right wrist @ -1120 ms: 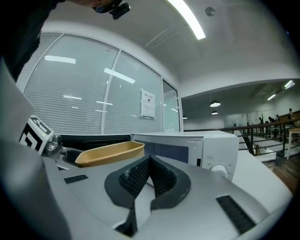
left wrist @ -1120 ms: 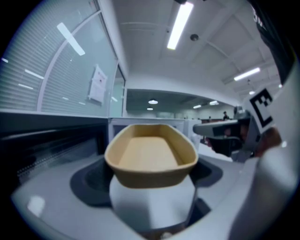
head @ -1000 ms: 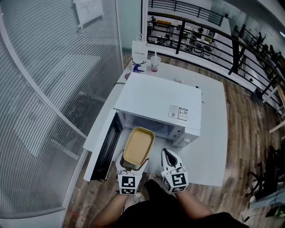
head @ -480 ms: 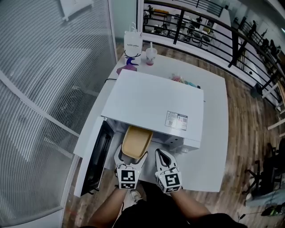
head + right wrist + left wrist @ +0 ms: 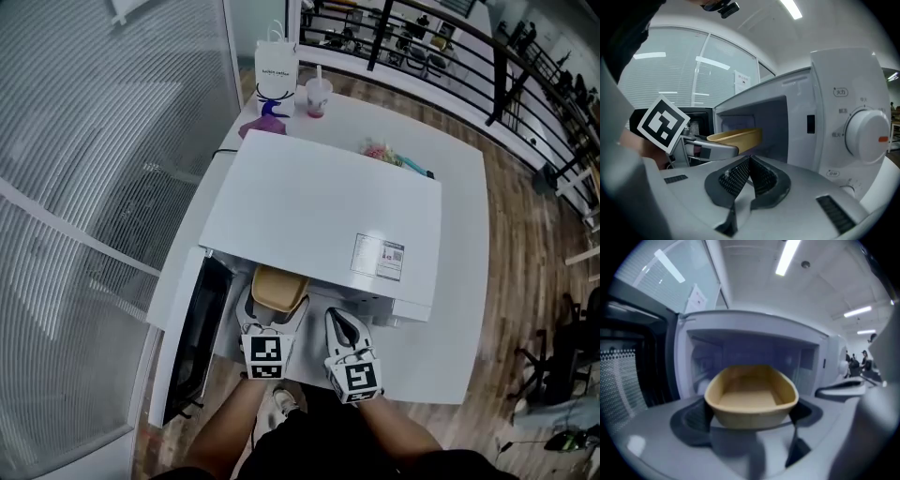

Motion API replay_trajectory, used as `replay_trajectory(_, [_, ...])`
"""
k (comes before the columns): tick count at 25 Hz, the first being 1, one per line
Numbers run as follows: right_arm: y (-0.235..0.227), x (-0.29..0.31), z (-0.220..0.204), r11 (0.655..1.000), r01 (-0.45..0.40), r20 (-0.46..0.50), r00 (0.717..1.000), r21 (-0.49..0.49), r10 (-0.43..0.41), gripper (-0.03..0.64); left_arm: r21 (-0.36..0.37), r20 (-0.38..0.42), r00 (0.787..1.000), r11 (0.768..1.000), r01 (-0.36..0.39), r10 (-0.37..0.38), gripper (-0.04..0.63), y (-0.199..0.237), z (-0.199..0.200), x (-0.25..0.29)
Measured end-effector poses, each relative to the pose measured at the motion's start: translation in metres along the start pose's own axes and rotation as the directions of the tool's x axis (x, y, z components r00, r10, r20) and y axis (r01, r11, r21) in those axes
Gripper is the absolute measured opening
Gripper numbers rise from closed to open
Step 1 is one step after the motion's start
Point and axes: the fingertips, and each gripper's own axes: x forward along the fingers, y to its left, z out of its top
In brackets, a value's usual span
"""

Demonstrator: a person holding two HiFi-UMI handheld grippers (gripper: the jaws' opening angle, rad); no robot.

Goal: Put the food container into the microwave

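Tan container (image 5: 278, 287), white microwave (image 5: 319, 211), white desk (image 5: 461, 309), brown wood-plank floor (image 5: 530, 234), white left tongs (image 5: 277, 309) and right tongs (image 5: 337, 319), black-and-white square markers (image 5: 263, 355).

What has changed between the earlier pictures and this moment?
The left gripper has carried the tan oval food container forward: its far end now reaches into the white microwave, where before it was out in front. The right gripper advanced beside it. Unchanged: left fingers grip the container, right fingers shut and empty, microwave door open.
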Motion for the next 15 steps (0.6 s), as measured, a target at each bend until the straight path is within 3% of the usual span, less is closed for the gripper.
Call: replay_trajectory(15, [-0.003,0.009,-0.018,1.0,-0.006,-0.032,0.999,0.011,0.007,0.006,0.015,-0.023,0.999,1.0,-0.028,0.028,0.495,0.008,0.0,0.055])
